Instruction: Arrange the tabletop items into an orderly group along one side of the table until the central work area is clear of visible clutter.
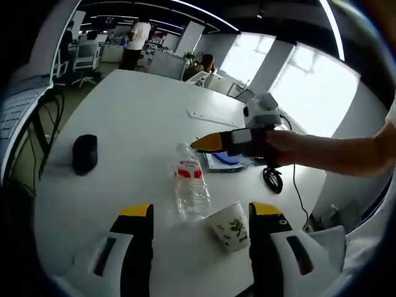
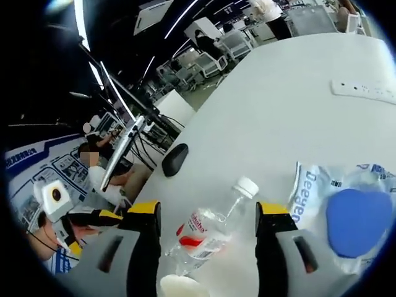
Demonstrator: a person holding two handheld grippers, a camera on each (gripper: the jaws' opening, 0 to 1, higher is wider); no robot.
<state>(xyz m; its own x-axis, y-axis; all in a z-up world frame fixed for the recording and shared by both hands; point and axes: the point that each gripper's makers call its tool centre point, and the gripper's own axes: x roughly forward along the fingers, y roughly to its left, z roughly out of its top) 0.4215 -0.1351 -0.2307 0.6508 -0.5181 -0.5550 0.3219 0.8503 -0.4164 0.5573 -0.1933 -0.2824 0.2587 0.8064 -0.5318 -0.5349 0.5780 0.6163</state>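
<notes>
A clear water bottle (image 1: pixel 190 182) with a red label stands out on the white table (image 1: pixel 136 111), just ahead of my left gripper (image 1: pixel 201 211), which is open. A white paper cup (image 1: pixel 231 226) with a green print sits beside the bottle, near my left gripper's right jaw. My right gripper (image 1: pixel 210 143), held in a hand, hovers just beyond the bottle's cap. In the right gripper view the bottle (image 2: pixel 207 230) lies between the spread jaws of my open right gripper (image 2: pixel 209 213), untouched. The cup's rim (image 2: pixel 182 286) shows at the bottom edge.
A black mouse (image 1: pixel 85 153) rests at the table's left. A white packet with a blue disc (image 2: pixel 349 213) lies right of the bottle. A white power strip (image 1: pixel 213 117) lies farther back. A black cable (image 1: pixel 272 179) trails off the right edge. Office chairs and people are beyond the table.
</notes>
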